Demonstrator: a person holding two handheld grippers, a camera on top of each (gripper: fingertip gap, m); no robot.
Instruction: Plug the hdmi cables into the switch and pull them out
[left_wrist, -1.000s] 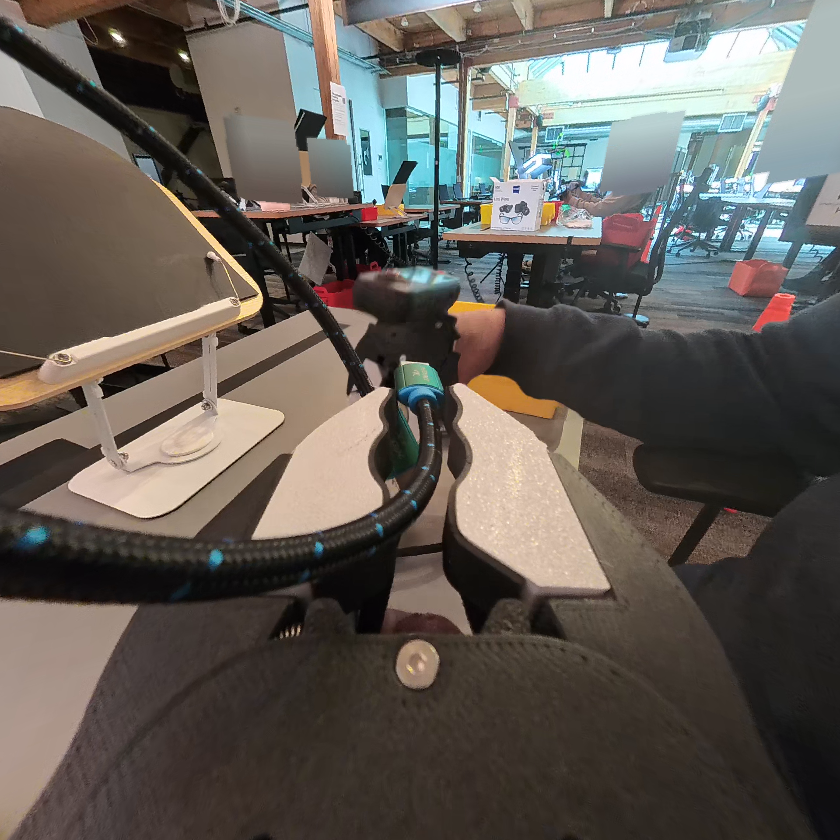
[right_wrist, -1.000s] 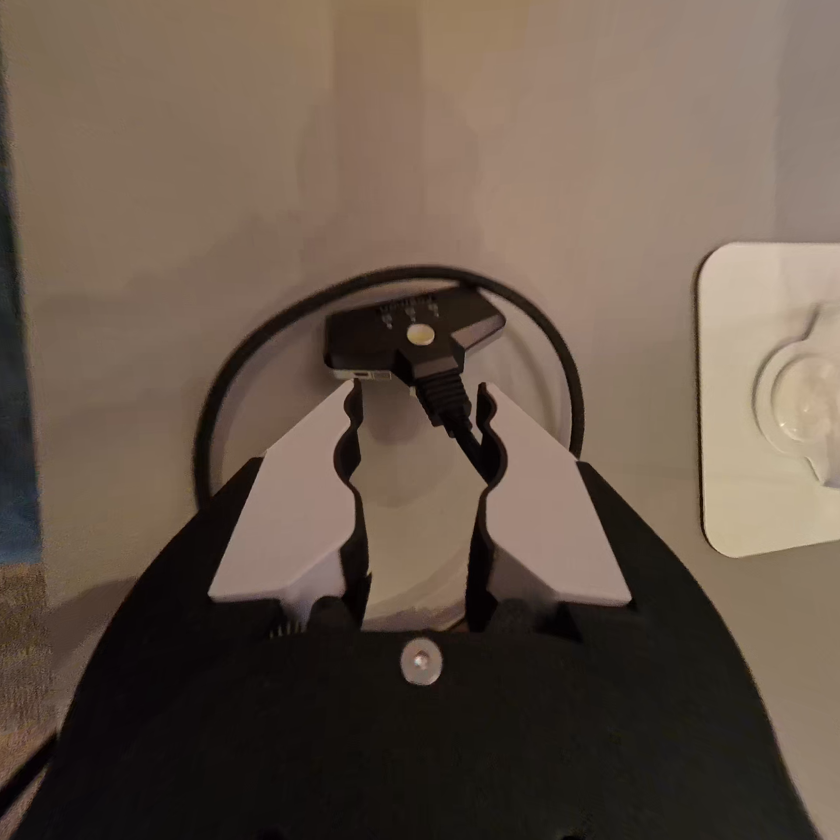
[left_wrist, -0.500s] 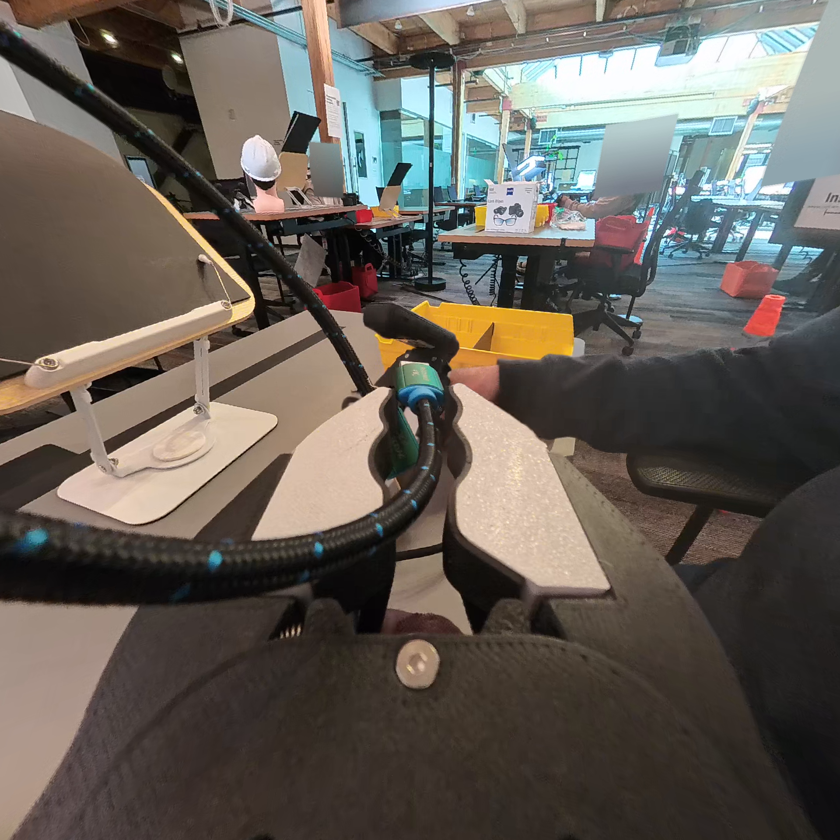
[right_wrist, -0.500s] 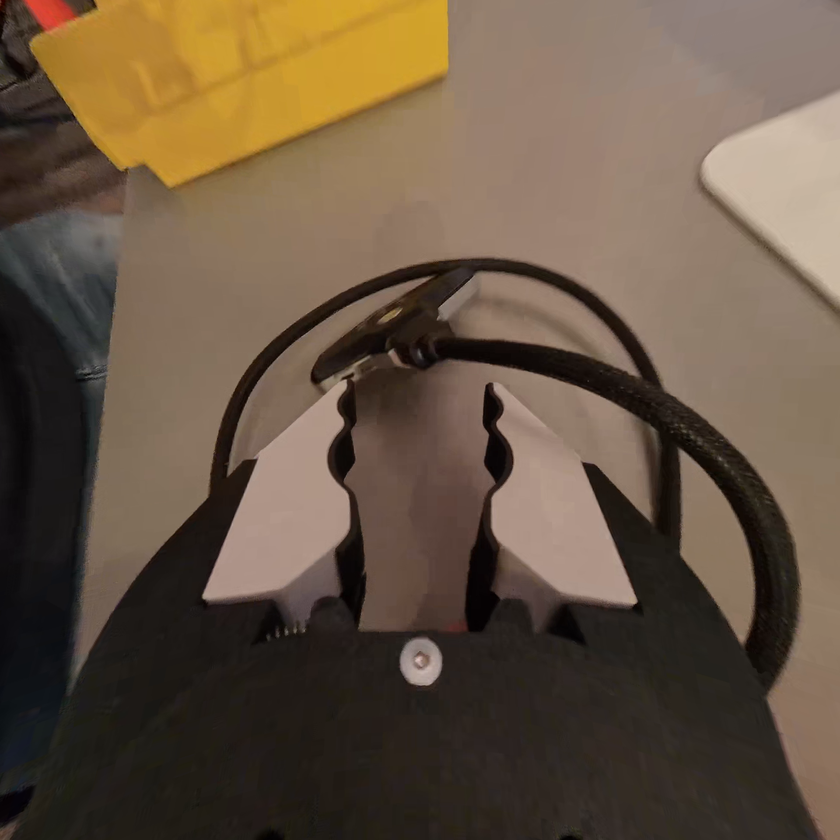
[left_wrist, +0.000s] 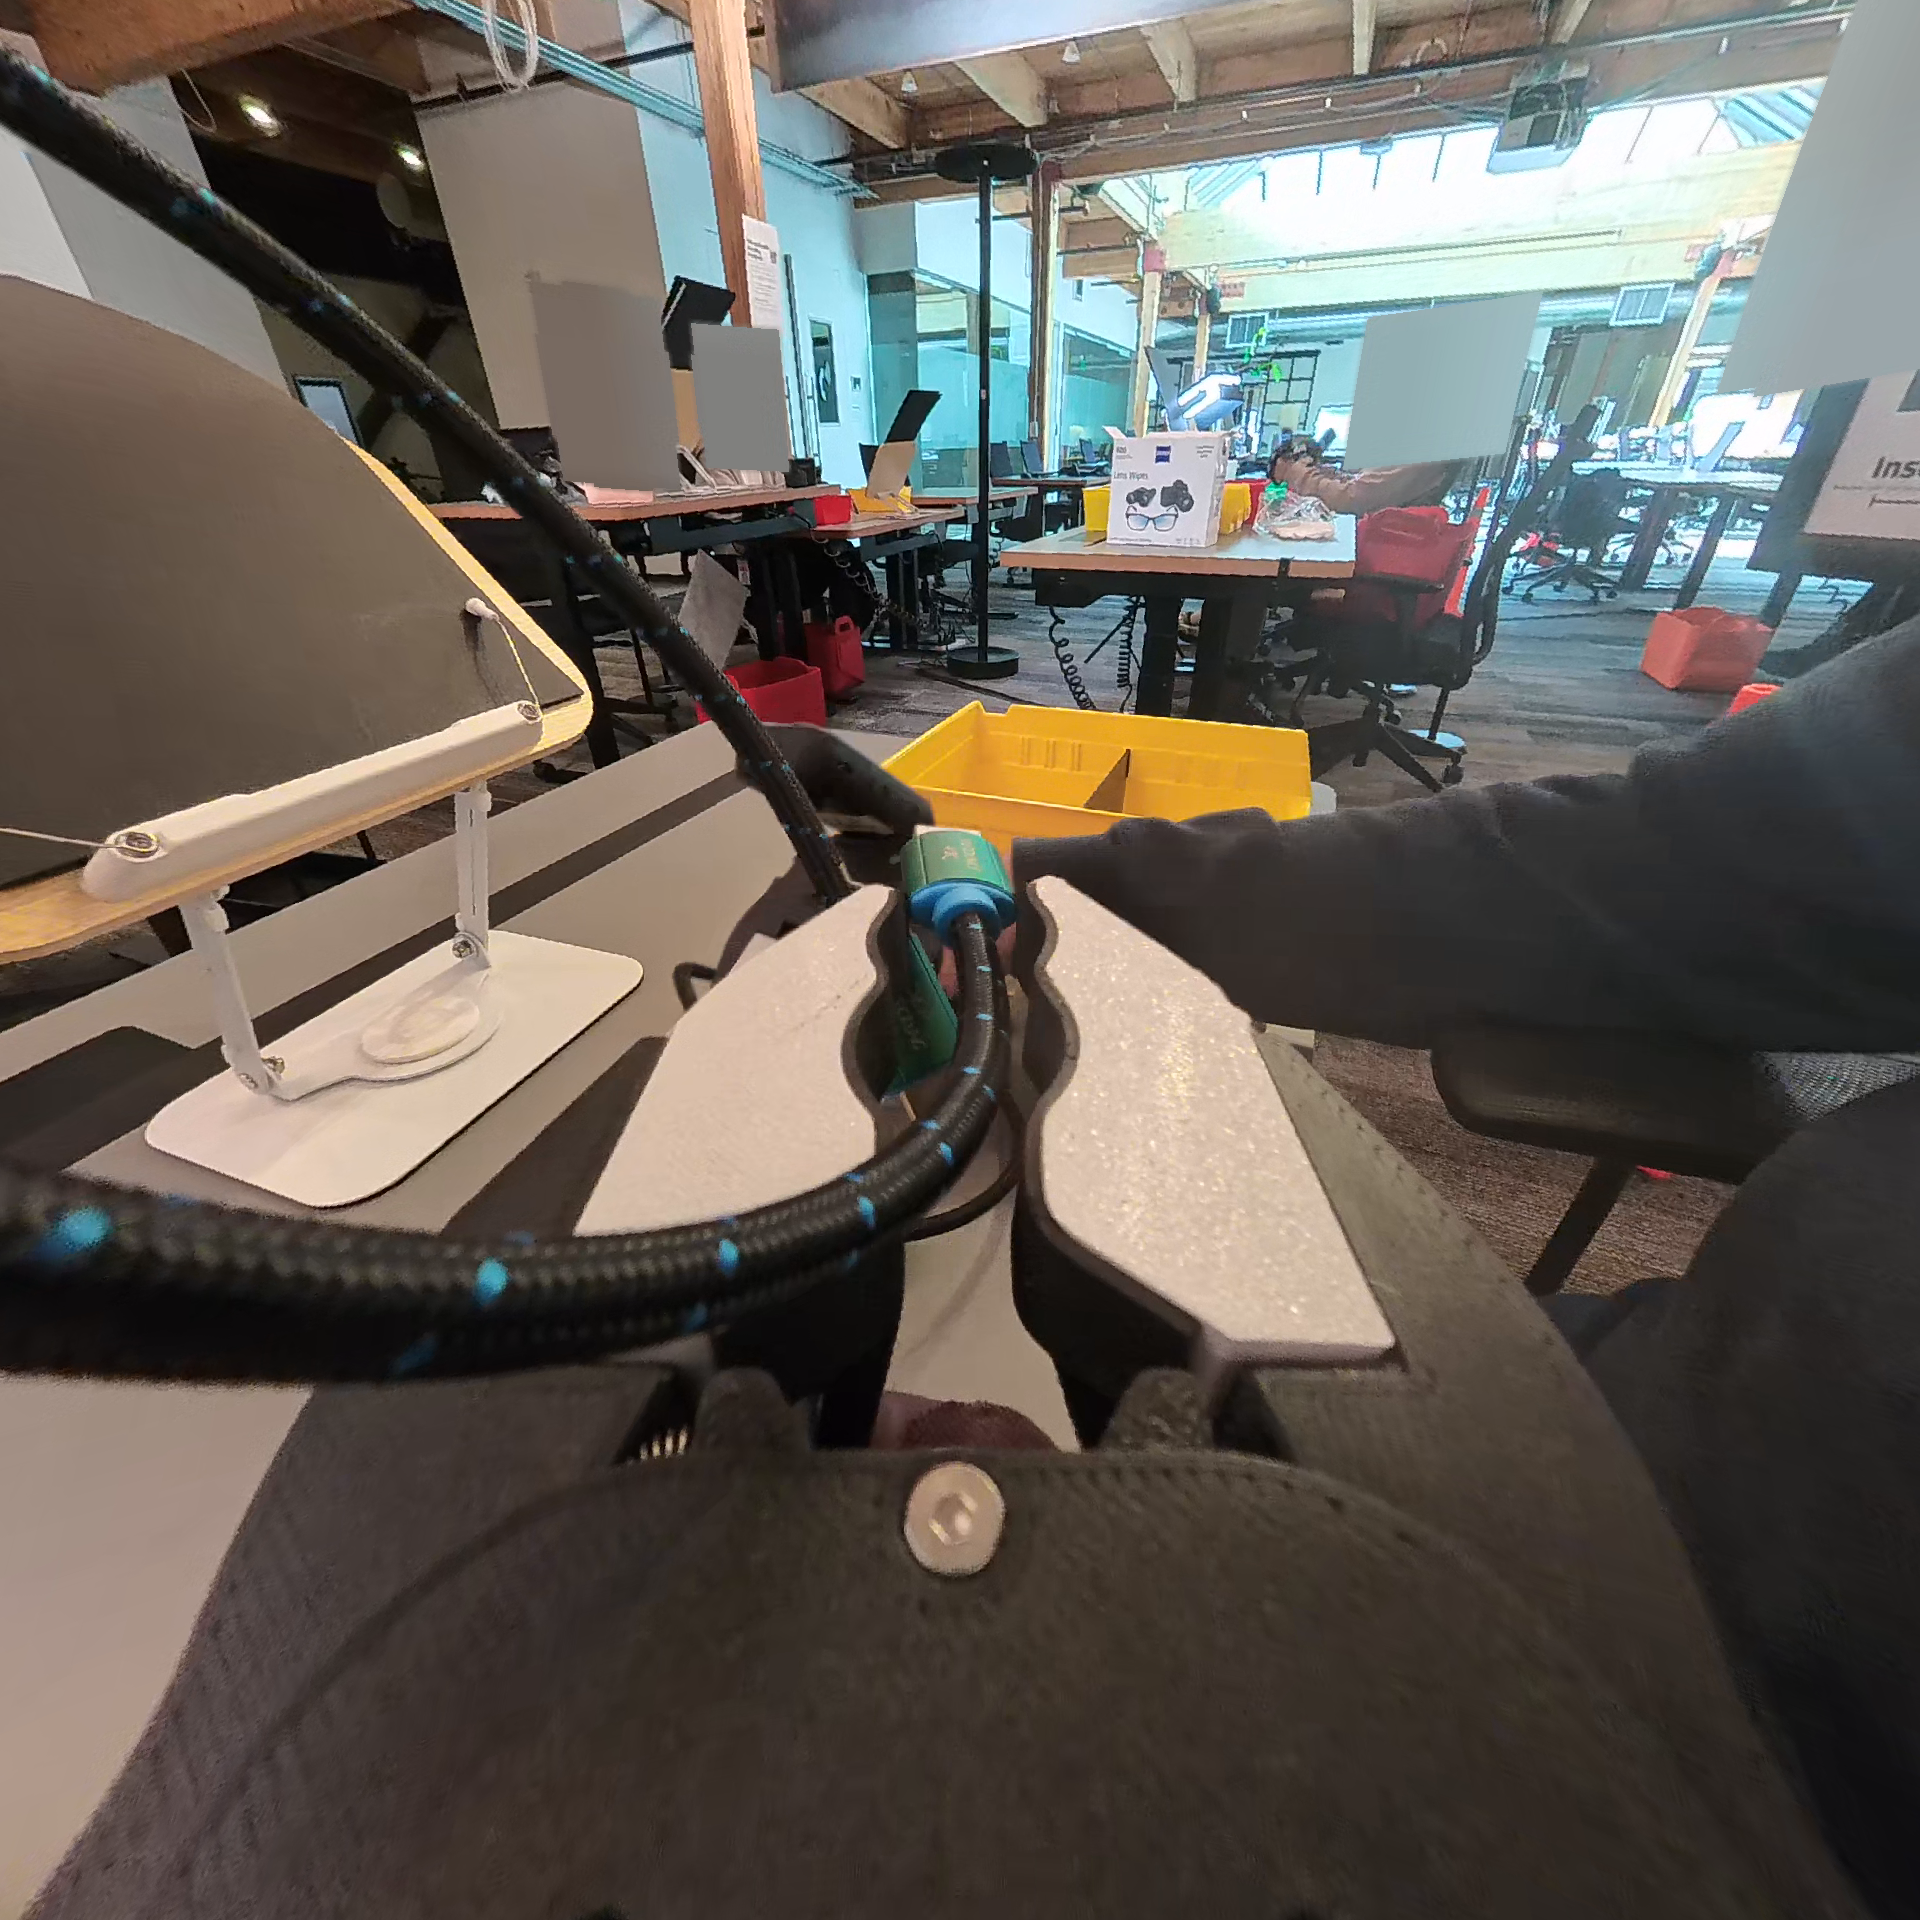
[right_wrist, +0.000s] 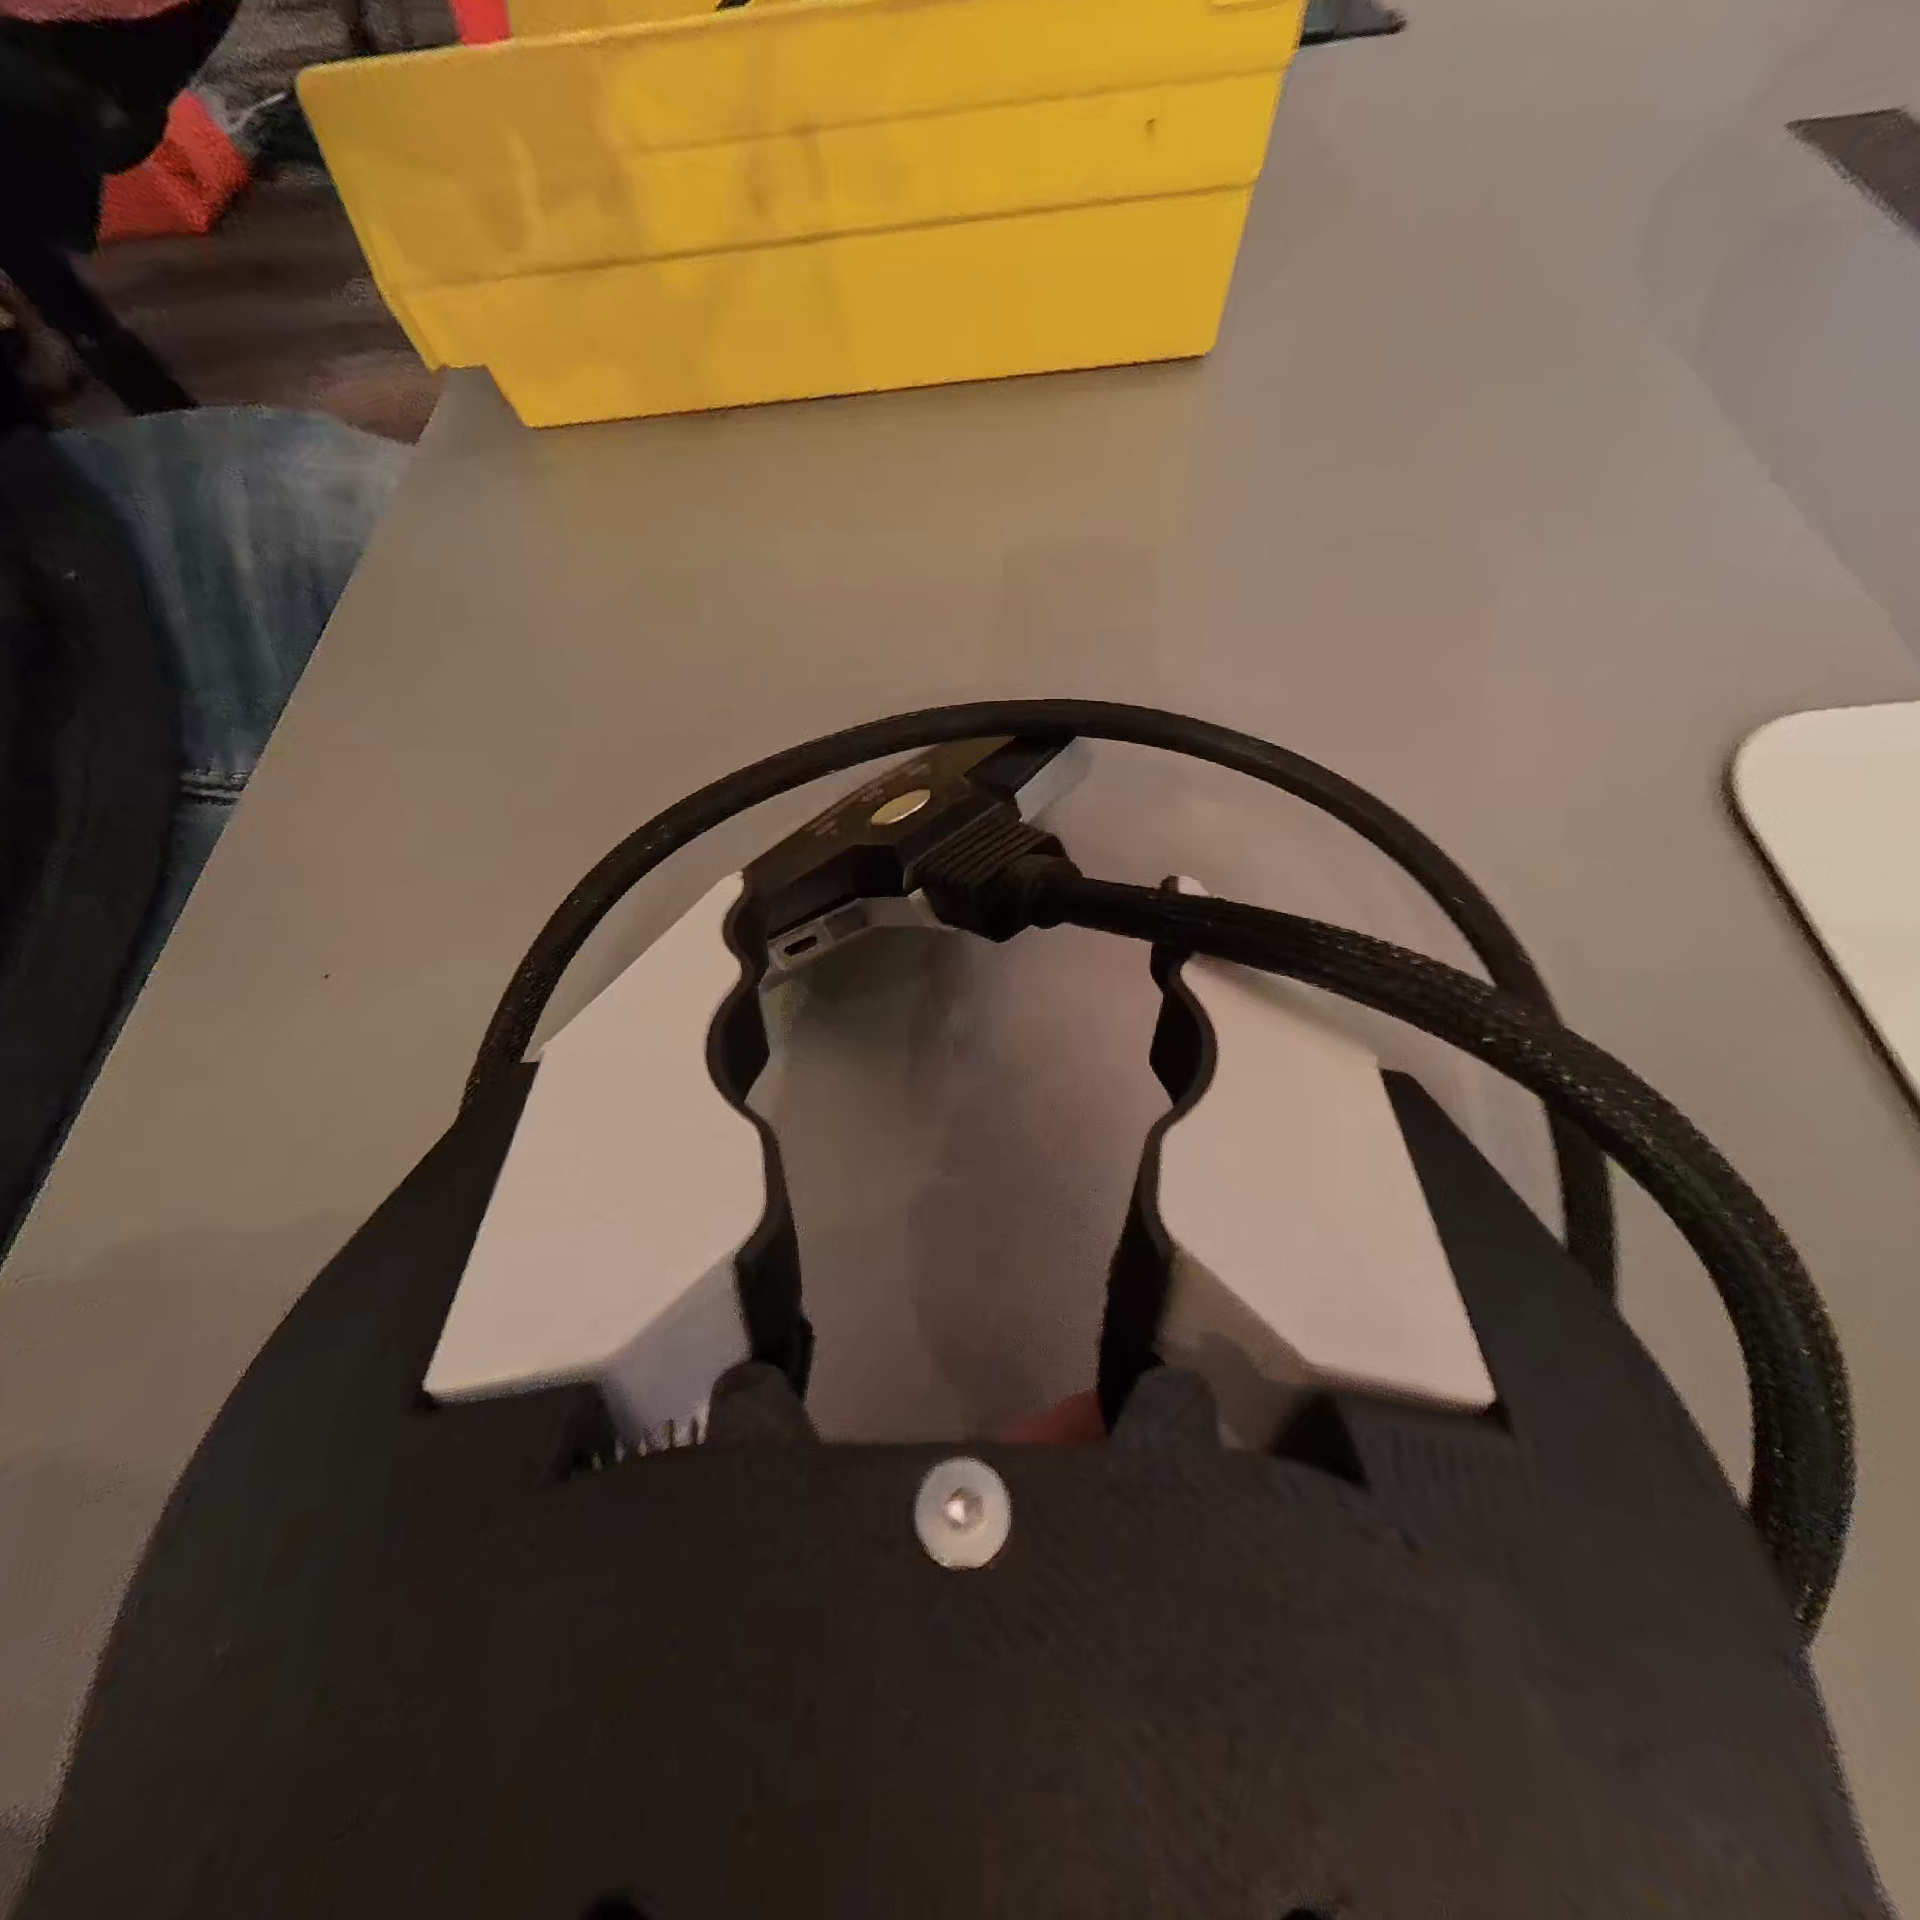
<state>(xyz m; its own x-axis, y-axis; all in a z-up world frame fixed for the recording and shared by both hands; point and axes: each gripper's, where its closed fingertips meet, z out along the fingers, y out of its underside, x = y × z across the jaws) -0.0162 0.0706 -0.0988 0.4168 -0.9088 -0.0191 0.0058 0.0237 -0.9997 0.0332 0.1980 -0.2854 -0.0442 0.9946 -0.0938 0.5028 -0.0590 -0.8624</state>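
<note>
My left gripper (left_wrist: 956, 894) is shut on a green HDMI plug (left_wrist: 951, 862) with a blue collar. Its black-and-blue braided cable (left_wrist: 623, 1278) loops out to the left. Beyond it, a person's hand holds my right gripper (left_wrist: 831, 779) low over the grey table (left_wrist: 644, 831). In the right wrist view, my right gripper (right_wrist: 956, 894) is open with the small black switch (right_wrist: 894, 821) between its fingertips. A thick black braided cable (right_wrist: 1455, 987) is plugged into the switch and crosses the right finger. A thin black cable (right_wrist: 1039, 717) arcs around the switch.
A yellow bin (left_wrist: 1091, 769) stands at the table's far edge, just past the switch in the right wrist view (right_wrist: 810, 208). A white stand base (left_wrist: 395, 1070) carrying a tilted board sits to the left; it also shows in the right wrist view (right_wrist: 1849, 883). A dark sleeve (left_wrist: 1455, 914) reaches in from the right. The tips of one gripper are about 25 cm away from the tips of the other.
The right gripper has tilted from looking straight down to looking forward at the yellow bin, has dropped lower and its fingers have spread a little. The left gripper still holds the green plug.
</note>
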